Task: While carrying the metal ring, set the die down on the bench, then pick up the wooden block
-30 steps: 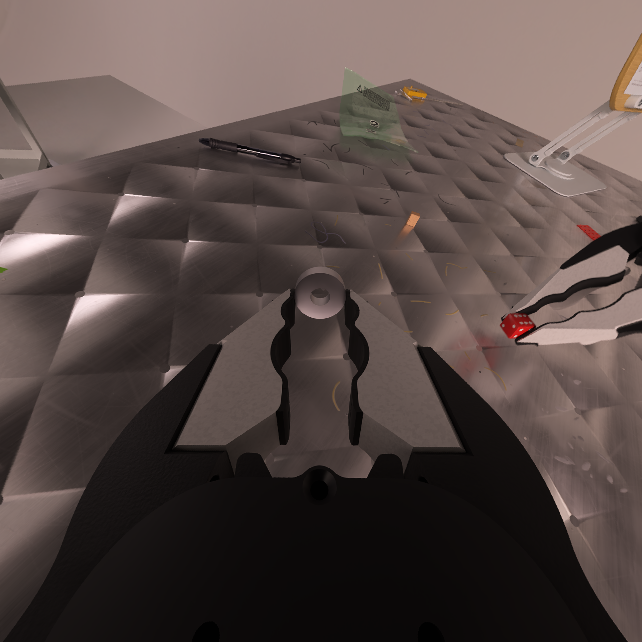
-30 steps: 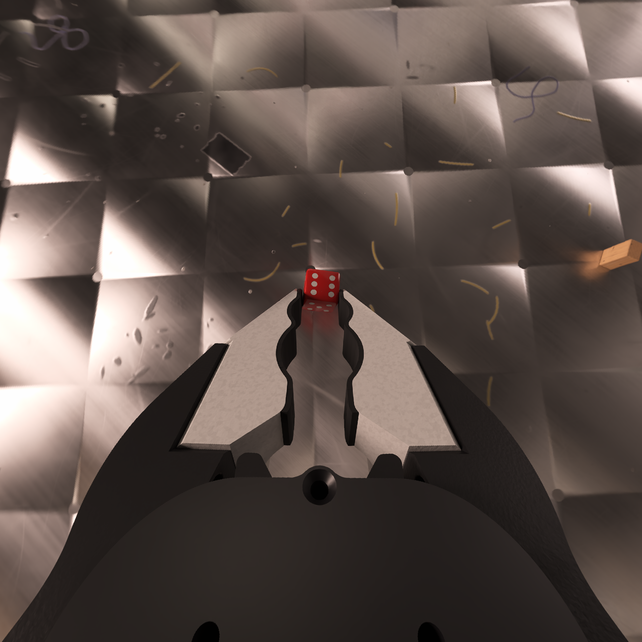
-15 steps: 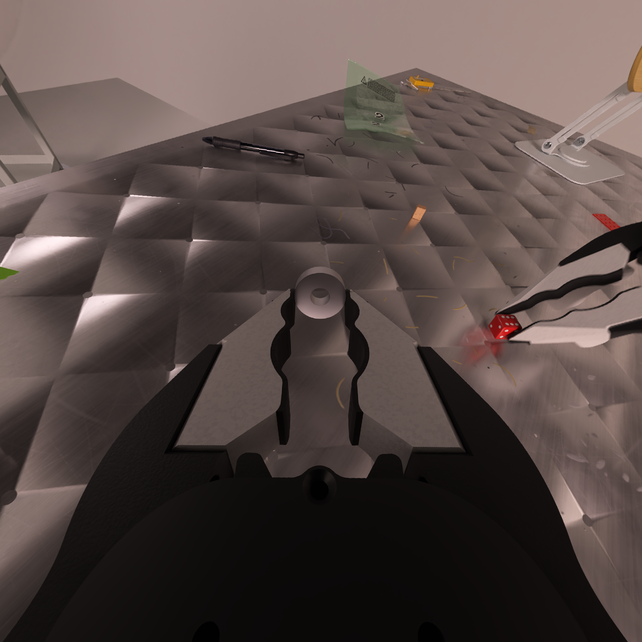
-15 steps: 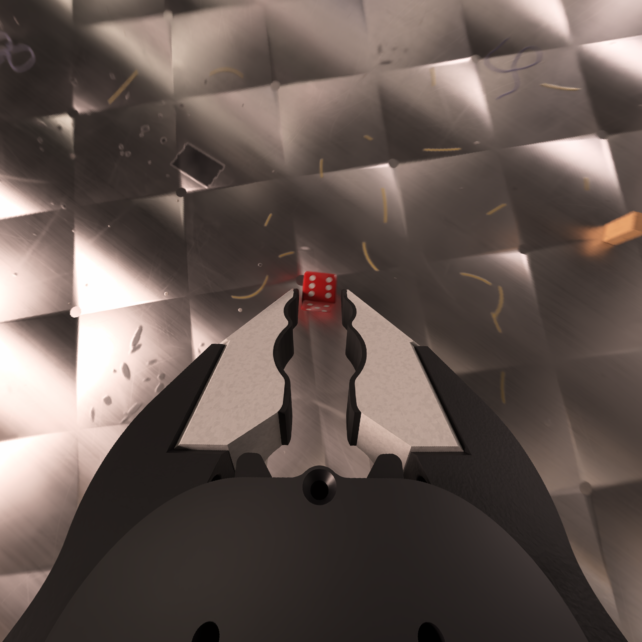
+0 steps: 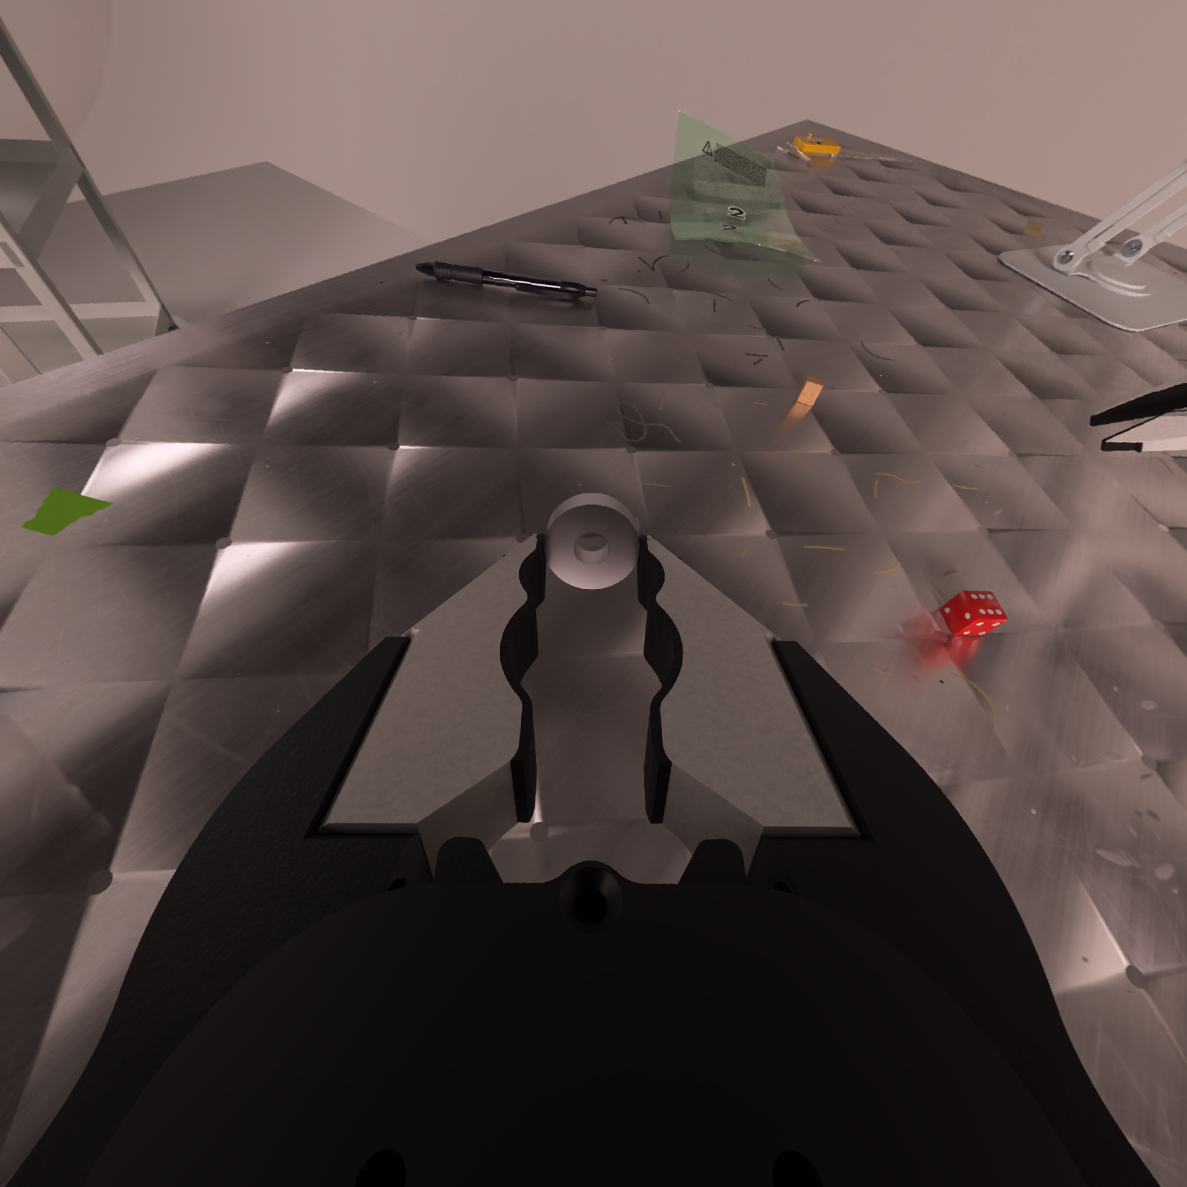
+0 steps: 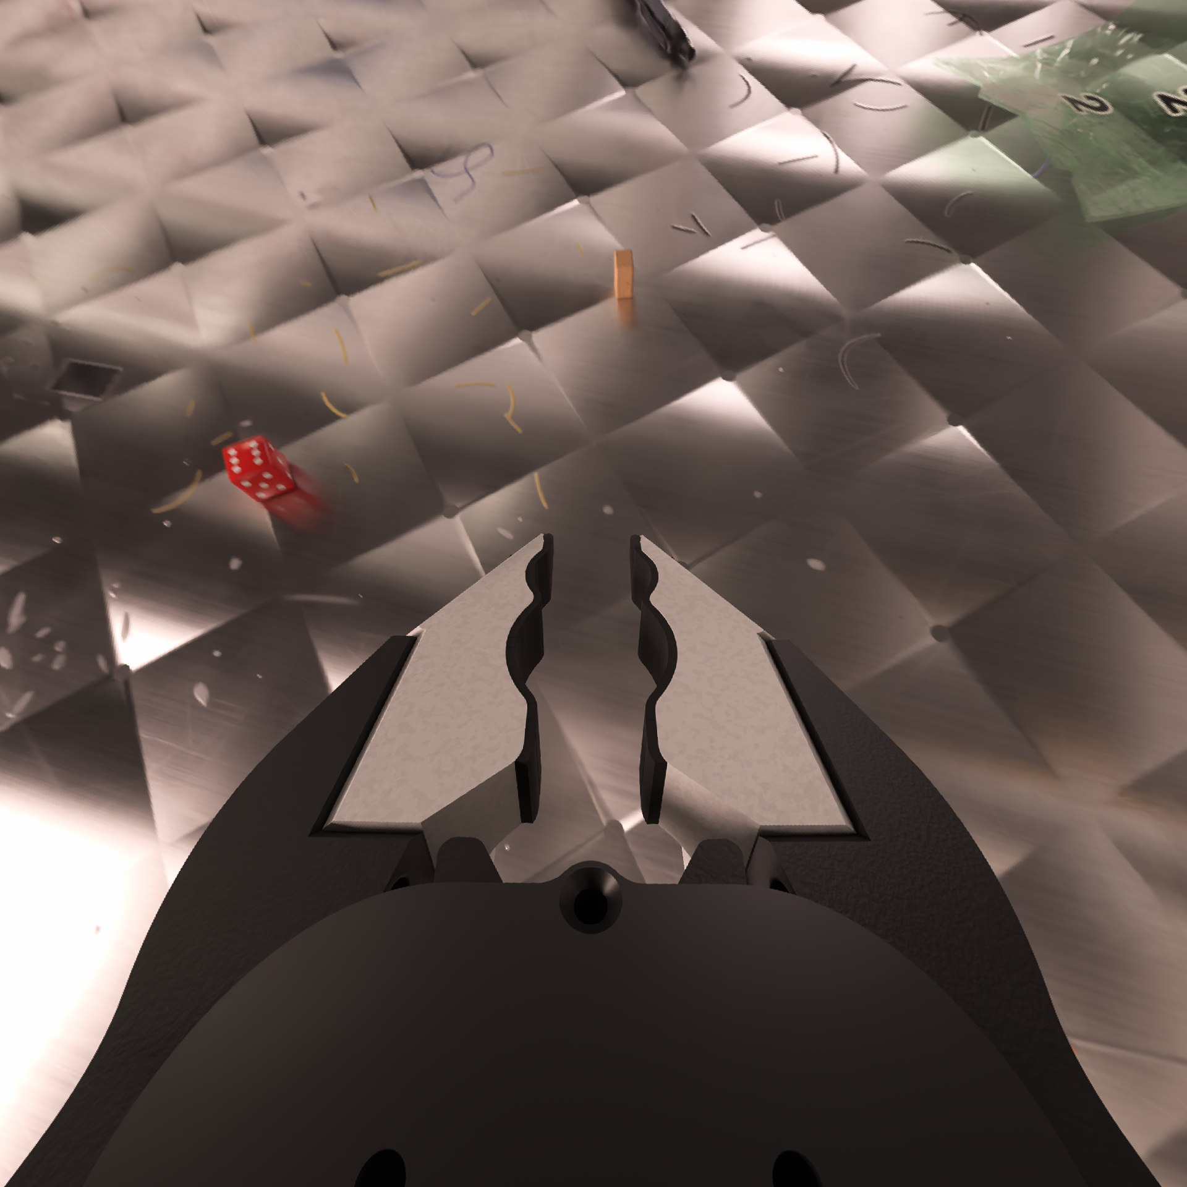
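My left gripper (image 5: 591, 546) is shut on the grey metal ring (image 5: 592, 550), held at its fingertips above the metal bench (image 5: 321, 610). The red die (image 5: 973, 613) lies free on the bench to the right of it, and shows at the left in the right wrist view (image 6: 258, 476). My right gripper (image 6: 591, 546) is open and empty, above the bench, with the small wooden block (image 6: 623, 274) standing ahead of it; its fingertips show at the right edge of the left wrist view (image 5: 1137, 424). The block (image 5: 808, 392) lies beyond the ring.
A black pen (image 5: 507, 281), a green plastic bag (image 5: 729, 193) and a yellow object (image 5: 816, 146) lie at the far side. A lamp base (image 5: 1092, 282) stands at the right. A green scrap (image 5: 61, 510) lies left. A dark square hole (image 6: 85, 379) is beyond the die.
My right gripper has opened, let go of the die on the bench, drawn back and turned towards the wooden block. The left gripper still holds the ring.
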You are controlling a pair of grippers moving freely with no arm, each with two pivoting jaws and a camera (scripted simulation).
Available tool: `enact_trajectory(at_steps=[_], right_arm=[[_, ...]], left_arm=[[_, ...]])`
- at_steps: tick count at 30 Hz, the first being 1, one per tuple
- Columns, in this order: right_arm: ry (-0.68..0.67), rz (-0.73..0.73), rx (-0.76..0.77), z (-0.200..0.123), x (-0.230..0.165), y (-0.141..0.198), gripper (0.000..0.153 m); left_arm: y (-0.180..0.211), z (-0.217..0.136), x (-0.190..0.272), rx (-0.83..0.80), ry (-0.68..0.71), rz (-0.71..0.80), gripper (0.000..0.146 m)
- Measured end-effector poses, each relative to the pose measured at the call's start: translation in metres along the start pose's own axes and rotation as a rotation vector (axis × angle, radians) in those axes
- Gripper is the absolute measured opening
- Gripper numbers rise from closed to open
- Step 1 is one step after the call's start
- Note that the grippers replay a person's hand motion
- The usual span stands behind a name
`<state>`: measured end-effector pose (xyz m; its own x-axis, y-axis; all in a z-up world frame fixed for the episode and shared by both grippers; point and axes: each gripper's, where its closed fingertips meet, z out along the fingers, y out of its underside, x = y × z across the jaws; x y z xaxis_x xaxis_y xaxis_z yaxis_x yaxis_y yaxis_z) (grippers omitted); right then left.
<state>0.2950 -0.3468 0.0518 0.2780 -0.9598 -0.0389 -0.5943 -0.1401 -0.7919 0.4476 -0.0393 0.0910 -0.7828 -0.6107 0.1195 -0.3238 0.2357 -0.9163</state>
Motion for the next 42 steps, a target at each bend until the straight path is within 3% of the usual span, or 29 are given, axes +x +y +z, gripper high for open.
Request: enact_trajectory(at_steps=[5,11,16,21,24,26,30,34,42], right_arm=[[-0.083,-0.036,0.060,0.035,-0.019,-0.035,0.025],[-0.070,0.009,-0.091,0.125,-0.001,-0.070,0.022],[-0.034,-0.048,-0.168,0.155,0.011,-0.071,0.025],[-0.024,-0.058,-0.188,0.158,0.014,-0.067,0.008],[-0.098,-0.069,-0.154,0.148,-0.005,-0.073,0.008],[-0.231,-0.108,-0.142,0.129,-0.041,-0.074,0.008],[-0.512,-0.322,-0.157,0.078,-0.134,-0.052,0.008],[-0.603,-0.358,-0.161,0.057,-0.198,-0.026,0.008],[-0.492,-0.473,-0.184,0.079,-0.225,-0.007,0.008]], left_arm=[[0.001,0.000,-0.001,-0.005,-0.008,-0.001,0.028],[0.004,0.000,-0.001,-0.027,-0.030,0.049,0.028],[0.007,-0.007,-0.012,-0.068,-0.102,0.147,0.028],[0.007,-0.013,-0.022,-0.083,-0.148,0.194,0.028],[0.006,-0.019,-0.032,-0.086,-0.190,0.216,0.028],[0.007,-0.026,-0.045,-0.096,-0.219,0.195,0.028],[0.026,-0.047,-0.088,-0.211,-0.338,0.139,0.028],[0.056,-0.079,-0.138,-0.365,-0.493,0.086,0.028],[0.082,-0.106,-0.166,-0.461,-0.530,-0.023,0.028]])
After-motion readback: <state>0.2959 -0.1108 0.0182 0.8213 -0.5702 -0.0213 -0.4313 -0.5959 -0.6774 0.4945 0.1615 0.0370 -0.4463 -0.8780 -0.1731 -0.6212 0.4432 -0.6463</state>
